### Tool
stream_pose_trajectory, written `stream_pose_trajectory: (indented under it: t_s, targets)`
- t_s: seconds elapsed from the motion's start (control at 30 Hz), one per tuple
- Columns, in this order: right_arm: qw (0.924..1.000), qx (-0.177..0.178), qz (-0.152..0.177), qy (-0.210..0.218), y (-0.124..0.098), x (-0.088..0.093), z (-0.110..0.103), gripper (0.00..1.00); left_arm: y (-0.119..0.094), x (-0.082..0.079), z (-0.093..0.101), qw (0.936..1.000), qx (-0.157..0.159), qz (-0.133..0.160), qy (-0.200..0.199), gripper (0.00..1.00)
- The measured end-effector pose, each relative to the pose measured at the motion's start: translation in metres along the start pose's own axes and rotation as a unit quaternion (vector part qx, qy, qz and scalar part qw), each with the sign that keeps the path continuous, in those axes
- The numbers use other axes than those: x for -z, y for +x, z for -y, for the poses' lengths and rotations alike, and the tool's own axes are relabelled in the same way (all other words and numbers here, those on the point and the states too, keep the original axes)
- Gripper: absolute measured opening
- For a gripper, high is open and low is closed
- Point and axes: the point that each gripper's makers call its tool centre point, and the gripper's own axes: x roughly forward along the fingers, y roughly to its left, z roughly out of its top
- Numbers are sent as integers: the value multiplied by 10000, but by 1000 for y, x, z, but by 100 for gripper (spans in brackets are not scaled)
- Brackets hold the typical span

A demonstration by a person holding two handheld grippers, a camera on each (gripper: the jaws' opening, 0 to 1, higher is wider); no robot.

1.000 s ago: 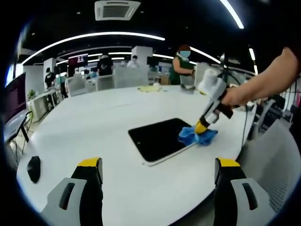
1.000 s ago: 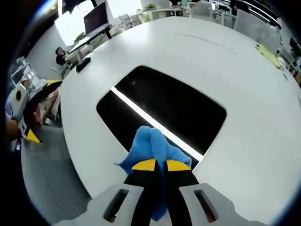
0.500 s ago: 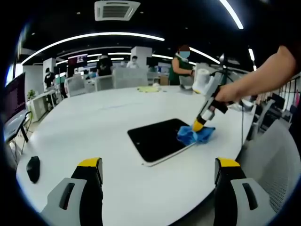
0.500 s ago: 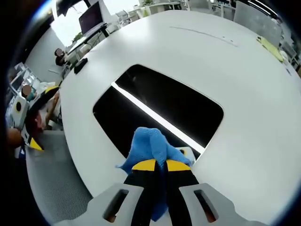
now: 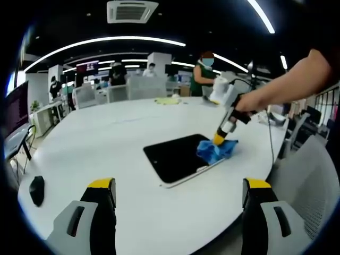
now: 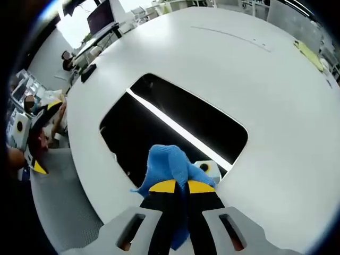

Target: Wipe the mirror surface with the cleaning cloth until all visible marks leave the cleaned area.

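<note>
Office desks and ceiling lights are stretching behind a large white round table (image 5: 106, 138). Lying flat on it is a dark mirror (image 5: 178, 156), reflecting a bright ceiling strip. At the mirror's edge nearest the person's arm, the right gripper (image 6: 177, 187) is pressing a blue cleaning cloth (image 6: 169, 163) onto the glass, jaws clamped tight on the cloth. Well away from the mirror, the left gripper (image 5: 178, 194) is hovering over the table with jaws spread wide apart, gripping nothing. A black computer mouse (image 5: 37, 190) is sitting near the table's rim.
</note>
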Motion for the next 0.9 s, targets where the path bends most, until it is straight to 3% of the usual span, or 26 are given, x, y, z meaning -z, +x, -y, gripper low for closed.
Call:
stream_pose_trajectory:
  t_s: [0.9]
  targets:
    - [9999, 58, -138, -58, 2, -26, 27, 1, 0, -1, 3, 10000, 11, -49, -23, 99]
